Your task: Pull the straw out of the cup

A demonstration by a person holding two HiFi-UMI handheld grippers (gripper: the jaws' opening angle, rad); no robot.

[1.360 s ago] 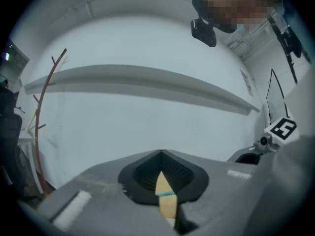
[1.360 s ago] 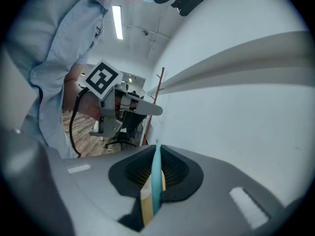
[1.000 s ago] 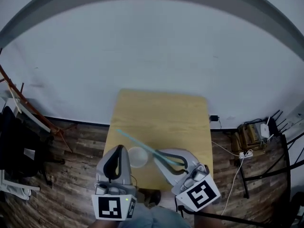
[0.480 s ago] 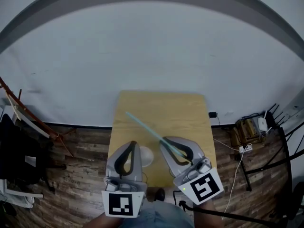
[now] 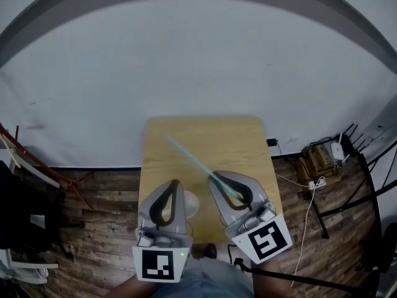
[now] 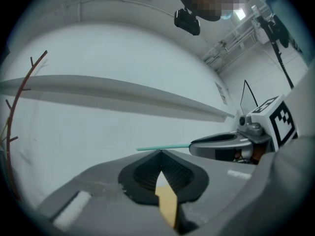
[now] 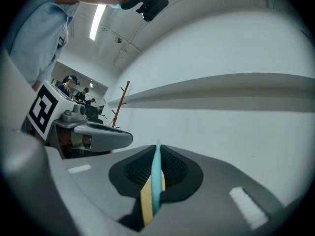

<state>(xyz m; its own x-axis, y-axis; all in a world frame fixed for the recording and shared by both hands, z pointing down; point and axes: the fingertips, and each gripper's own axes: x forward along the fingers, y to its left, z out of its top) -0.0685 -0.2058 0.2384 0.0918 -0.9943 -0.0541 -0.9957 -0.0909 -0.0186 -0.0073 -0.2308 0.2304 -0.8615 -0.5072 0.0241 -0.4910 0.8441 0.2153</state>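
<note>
Head view: we look steeply down on a small wooden tabletop set against a pale wall, with both grippers over its near edge.
Left gripper: its jaws meet at the tips with nothing between them. In the left gripper view only a sliver of the wood shows through the gap behind the tips.
Right gripper: it is clamped on the straw, above the near right part of the tabletop. In the right gripper view we see the pads pressing on the straw from both sides.
Straw: it is teal, clear of the cup and held by its near end. Its free length slants above the tabletop toward the far left corner. In the right gripper view it runs up between the pads and pokes out a little past the tips.
Cup: it is white and stands close to the near edge, a little left of the middle, between the two grippers. The left gripper covers part of it, so it seems to sit just beside that jaw, and we cannot tell whether they touch.
Floor: dark wood planks.
Right of the table: cables and a white socket strip lie on the floor.
By the wall: a reddish wooden rack.
</note>
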